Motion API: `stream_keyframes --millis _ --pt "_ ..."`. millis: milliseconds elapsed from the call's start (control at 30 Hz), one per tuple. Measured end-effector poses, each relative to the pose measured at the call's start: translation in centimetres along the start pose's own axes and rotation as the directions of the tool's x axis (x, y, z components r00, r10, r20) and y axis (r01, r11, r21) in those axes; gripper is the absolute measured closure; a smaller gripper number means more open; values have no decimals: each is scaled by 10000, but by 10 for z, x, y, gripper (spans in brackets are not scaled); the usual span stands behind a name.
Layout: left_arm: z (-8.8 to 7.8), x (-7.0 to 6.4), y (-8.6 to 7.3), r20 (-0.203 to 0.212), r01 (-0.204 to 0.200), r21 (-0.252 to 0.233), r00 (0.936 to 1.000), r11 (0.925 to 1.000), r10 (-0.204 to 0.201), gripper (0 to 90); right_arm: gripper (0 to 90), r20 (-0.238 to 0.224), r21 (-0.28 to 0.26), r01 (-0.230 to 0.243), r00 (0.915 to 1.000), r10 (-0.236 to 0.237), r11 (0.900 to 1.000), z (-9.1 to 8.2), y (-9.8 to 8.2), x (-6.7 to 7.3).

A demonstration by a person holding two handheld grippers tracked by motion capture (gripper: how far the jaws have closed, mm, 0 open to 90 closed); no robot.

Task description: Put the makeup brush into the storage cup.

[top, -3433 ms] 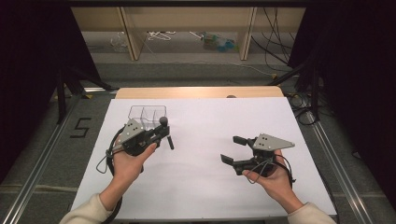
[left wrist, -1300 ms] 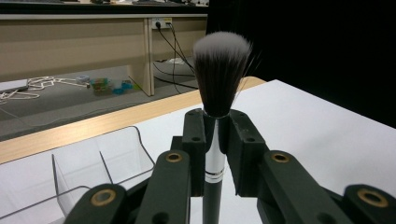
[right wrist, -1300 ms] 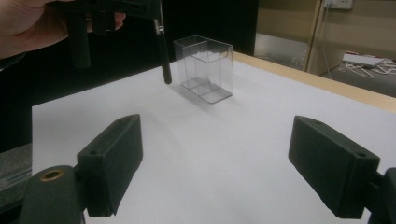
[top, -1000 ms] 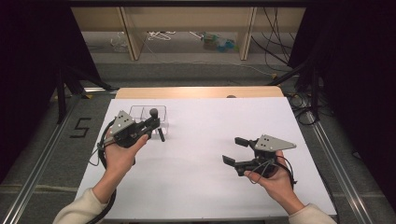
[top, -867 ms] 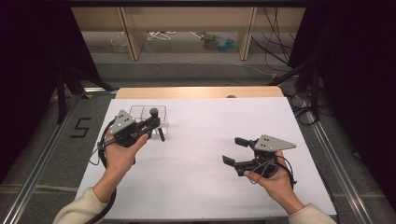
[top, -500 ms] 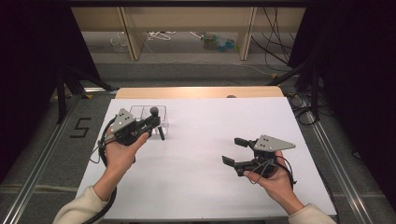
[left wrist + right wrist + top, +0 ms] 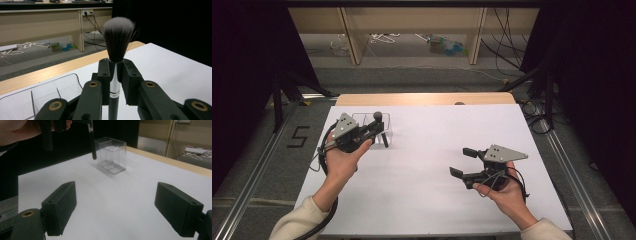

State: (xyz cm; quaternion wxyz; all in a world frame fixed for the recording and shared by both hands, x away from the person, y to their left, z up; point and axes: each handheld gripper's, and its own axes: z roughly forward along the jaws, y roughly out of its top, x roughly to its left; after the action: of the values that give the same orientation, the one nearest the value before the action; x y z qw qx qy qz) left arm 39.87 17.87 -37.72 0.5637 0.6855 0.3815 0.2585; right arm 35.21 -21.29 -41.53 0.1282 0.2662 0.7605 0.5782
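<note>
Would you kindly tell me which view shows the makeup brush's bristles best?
The left gripper view: the makeup brush stands upright between the left tongs, bristles close and sharp. The high view gives a small dark tuft; the right gripper view, just its handle's lower end.

One marking is legible: a black numeral "5" [image 7: 298, 136] on the grey floor [image 7: 257, 165], left of the worktop [image 7: 422, 200] near its far corner. It appears taped or painted on; the high view is too coarse to tell which.
</note>
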Motion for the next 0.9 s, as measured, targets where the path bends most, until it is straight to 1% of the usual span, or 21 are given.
stream_keyframes --millis 67,233,333,367,633,667,700,733,767,800,833,867,900 --pt "0 1 1 -6 -95 20 10000 10000 95 780 185 3 12 -30 10000 30 10000 0 0 0" --pt "1 1 3 -58 -66 39 10000 10000 66 780 185 14 22 -21 10000 21 10000 -1 0 0" --pt "2 2 4 -36 -132 57 9999 9999 132 780 184 104 133 60 9999 -61 9999 -2 1 0" --pt "2 2 4 -55 -136 52 9999 9999 136 780 185 -6 -9 -16 10000 16 10000 0 0 0" --pt "3 3 7 -114 -145 -11 9998 9999 145 780 184 -16 11 -28 10000 28 10000 0 0 0" --pt "2 4 8 -188 -354 185 9992 9992 358 780 184 -19 10 -25 10000 25 10000 0 0 0" --pt "4 4 8 -137 -309 -67 9994 9995 308 780 184 -22 8 -27 10000 27 10000 0 0 0" --pt "4 4 8 -118 -299 -73 9995 9995 298 780 184 -21 9 -28 10000 28 10000 0 0 0" --pt "4 3 8 -128 -150 32 9998 9999 150 780 184 -29 9 -39 10000 40 10000 0 0 0" --pt "4 4 8 -137 -200 29 9997 9998 200 780 184 -18 6 -29 10000 29 10000 0 0 0" --pt "5 4 8 -140 -149 24 9998 9999 149 780 184 -13 4 -28 10000 28 10000 0 0 0" --pt "6 5 9 -181 -315 -58 9993 9995 314 780 184 -20 10 -36 10000 36 10000 0 0 0" --pt "6 6 9 -201 -319 -50 9993 9995 318 780 184 -32 6 -30 10000 30 10000 0 0 0"
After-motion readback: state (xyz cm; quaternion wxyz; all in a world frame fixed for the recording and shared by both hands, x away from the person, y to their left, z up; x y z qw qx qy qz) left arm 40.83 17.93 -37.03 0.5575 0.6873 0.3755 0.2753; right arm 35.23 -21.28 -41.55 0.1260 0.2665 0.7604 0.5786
